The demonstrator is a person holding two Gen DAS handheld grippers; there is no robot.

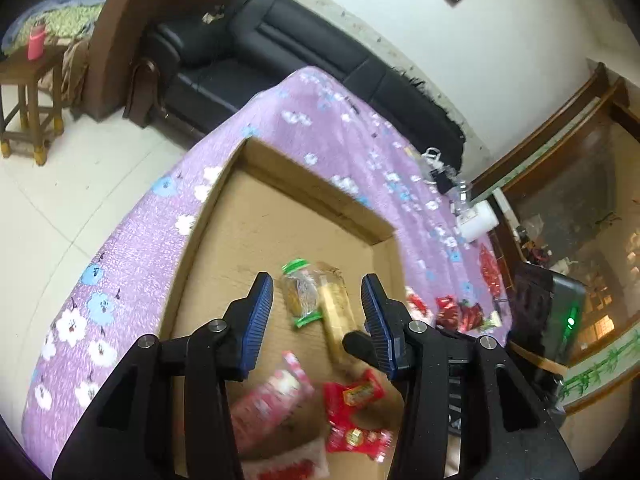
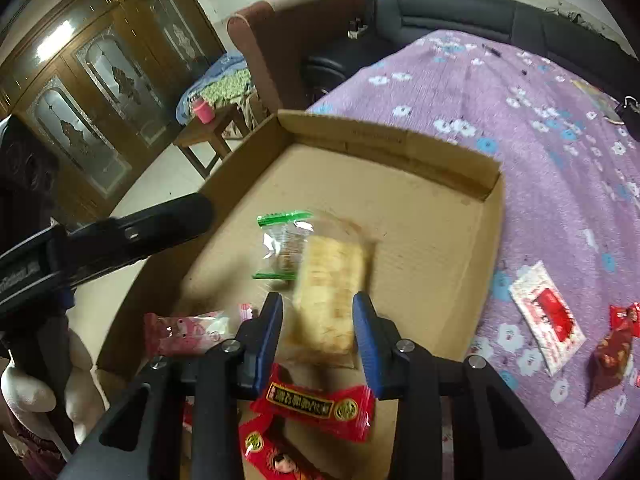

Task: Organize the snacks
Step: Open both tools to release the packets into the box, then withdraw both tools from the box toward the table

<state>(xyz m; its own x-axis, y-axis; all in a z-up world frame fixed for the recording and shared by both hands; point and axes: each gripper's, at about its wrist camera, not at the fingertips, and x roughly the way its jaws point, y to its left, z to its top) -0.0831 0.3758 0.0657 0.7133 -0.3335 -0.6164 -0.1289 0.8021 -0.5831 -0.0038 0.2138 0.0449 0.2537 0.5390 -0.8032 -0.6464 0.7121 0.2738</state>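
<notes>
A shallow cardboard tray [image 1: 256, 152] [image 2: 400, 136] lies on a purple flowered cloth. In it lie a green-edged clear snack packet [image 1: 300, 292] [image 2: 284, 240], a pale yellow biscuit pack [image 1: 336, 312] [image 2: 332, 280], a pink packet [image 1: 272, 400] [image 2: 184, 328] and red packets [image 1: 352, 396] [image 2: 316, 404]. My left gripper [image 1: 318, 312] is open above the tray, empty. My right gripper [image 2: 318, 320] is open with its fingers on either side of the near end of the biscuit pack, which looks blurred; I cannot tell if it rests on the tray.
Loose snacks lie on the cloth right of the tray: a white-and-red packet [image 2: 548, 316] and dark red packets [image 2: 612, 356] [image 1: 460, 312]. A white roll [image 1: 480, 220] stands near the table's far right. A black sofa [image 1: 280, 40] and a wooden stool [image 1: 28, 92] lie beyond.
</notes>
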